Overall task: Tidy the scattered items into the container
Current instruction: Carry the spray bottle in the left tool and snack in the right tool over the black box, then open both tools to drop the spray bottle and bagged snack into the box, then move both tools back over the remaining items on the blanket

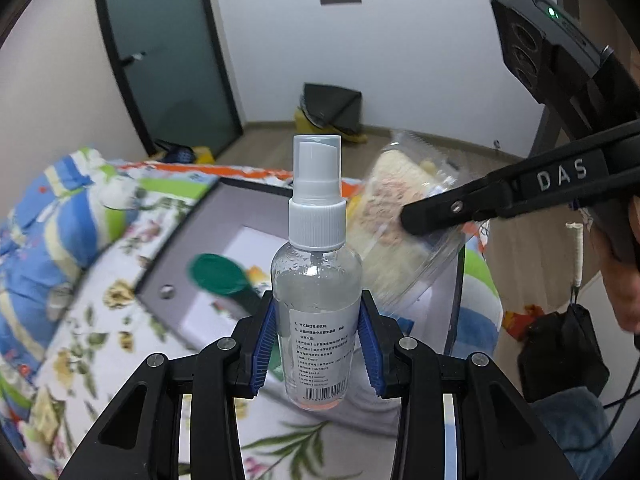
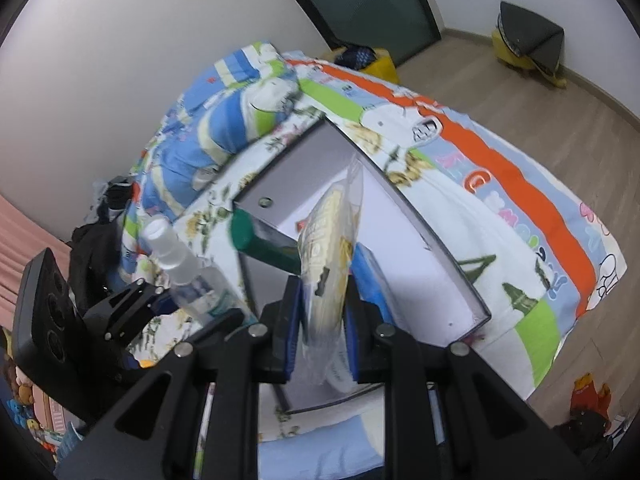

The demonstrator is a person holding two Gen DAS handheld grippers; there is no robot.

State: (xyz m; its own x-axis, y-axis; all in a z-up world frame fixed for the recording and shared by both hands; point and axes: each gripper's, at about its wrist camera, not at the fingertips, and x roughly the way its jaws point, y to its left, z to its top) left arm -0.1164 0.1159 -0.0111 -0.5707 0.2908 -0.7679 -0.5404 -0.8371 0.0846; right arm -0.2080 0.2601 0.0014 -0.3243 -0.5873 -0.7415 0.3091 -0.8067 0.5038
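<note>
Gripping spray bottle upright, left tongs raised.

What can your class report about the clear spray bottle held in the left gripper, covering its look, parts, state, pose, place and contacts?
The spray bottle is clear plastic with a white ribbed collar, a white spray head and a see-through cap over it. A white label with small print and a barcode covers its lower body. Droplets cling inside; any liquid level is hard to judge. It stands upright along the left gripper, whose blue pads press its sides. It is held above the floral bedsheet, near the grey box.
</note>
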